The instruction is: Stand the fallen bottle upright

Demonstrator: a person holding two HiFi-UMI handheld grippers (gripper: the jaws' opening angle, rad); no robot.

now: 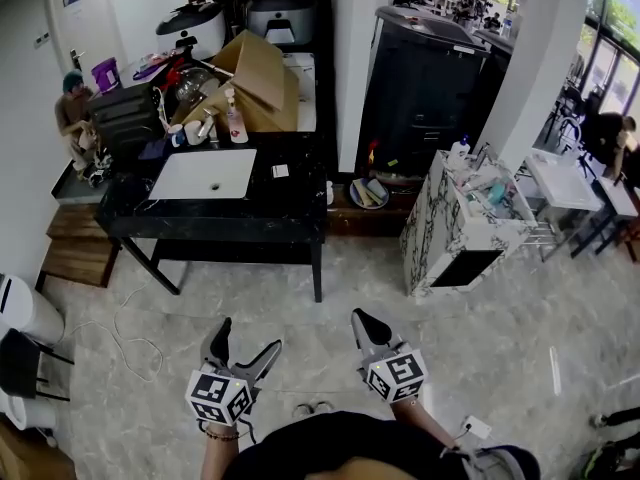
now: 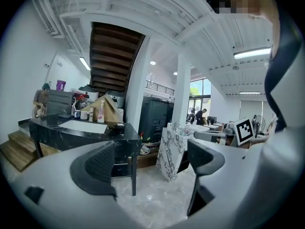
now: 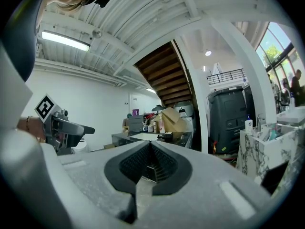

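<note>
A black table (image 1: 290,203) stands across the floor, well ahead of both grippers. At its back a pink pump bottle (image 1: 236,123) stands upright beside cups and a slanted pale bottle-like thing (image 1: 207,126), too small to make out. The pump bottle (image 2: 101,112) also shows in the left gripper view, and as a small pump bottle (image 3: 160,123) in the right gripper view. My left gripper (image 1: 245,348) is held low over the floor, open, with nothing between its fingers (image 2: 102,163). My right gripper (image 1: 366,324) is beside it, shut and empty, its pads (image 3: 143,163) pressed together.
A white mat (image 1: 203,175) lies on the table, with a cardboard box (image 1: 255,83) behind it. A person (image 1: 72,108) sits at far left. A marble-patterned cabinet (image 1: 455,228) stands to the right, a tall black machine (image 1: 425,78) behind. A cable (image 1: 130,343) trails on the floor.
</note>
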